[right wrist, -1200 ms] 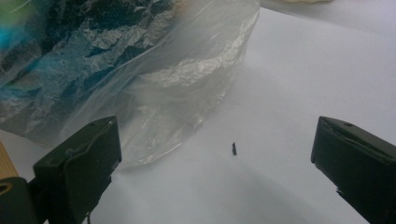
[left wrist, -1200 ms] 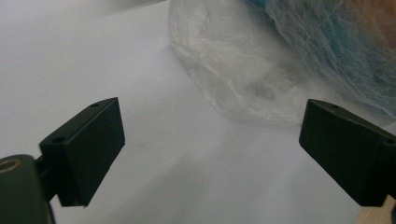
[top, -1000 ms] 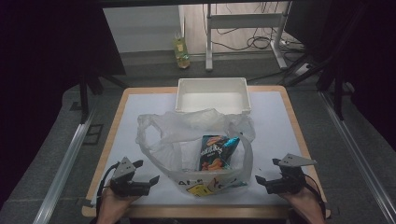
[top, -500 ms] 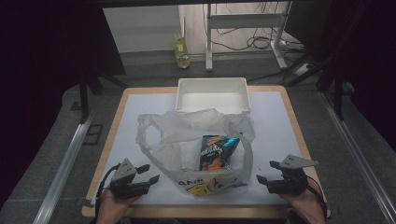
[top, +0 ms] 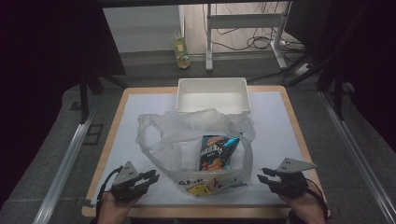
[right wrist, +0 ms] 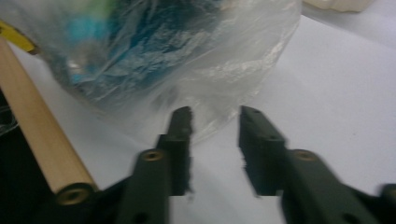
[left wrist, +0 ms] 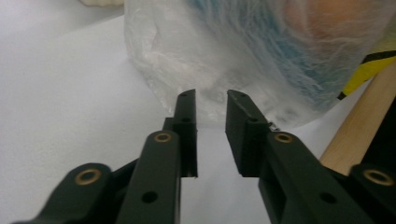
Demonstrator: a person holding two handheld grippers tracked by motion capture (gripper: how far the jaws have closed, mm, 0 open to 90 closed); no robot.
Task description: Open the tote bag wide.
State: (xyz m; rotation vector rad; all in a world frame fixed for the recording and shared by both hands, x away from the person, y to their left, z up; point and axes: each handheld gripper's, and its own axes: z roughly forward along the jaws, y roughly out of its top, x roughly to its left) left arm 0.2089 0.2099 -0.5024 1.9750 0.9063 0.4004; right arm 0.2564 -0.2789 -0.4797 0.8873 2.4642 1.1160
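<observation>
Your left gripper (top: 150,178) has just been closing its hard black jaws; a narrow gap remains and nothing sits between them. Your right gripper (top: 264,177) has been closing too, its matte jaws a little apart and empty. Both point inward at the plastic bag (top: 187,140), which lies between them, near but untouched. The bag is thin, crinkled and translucent, slumped flat with its printed bottom toward you and its loose handles toward the far edge; its long axis runs away from you. Inside lies a glossy blue snack packet (top: 216,151), lengthwise along that axis. Beyond it stands a rigid white rectangular tray (top: 212,84). A smooth white sheet covers the wood-edged table (top: 294,112). Grey floor, cables and dark surroundings lie around.
</observation>
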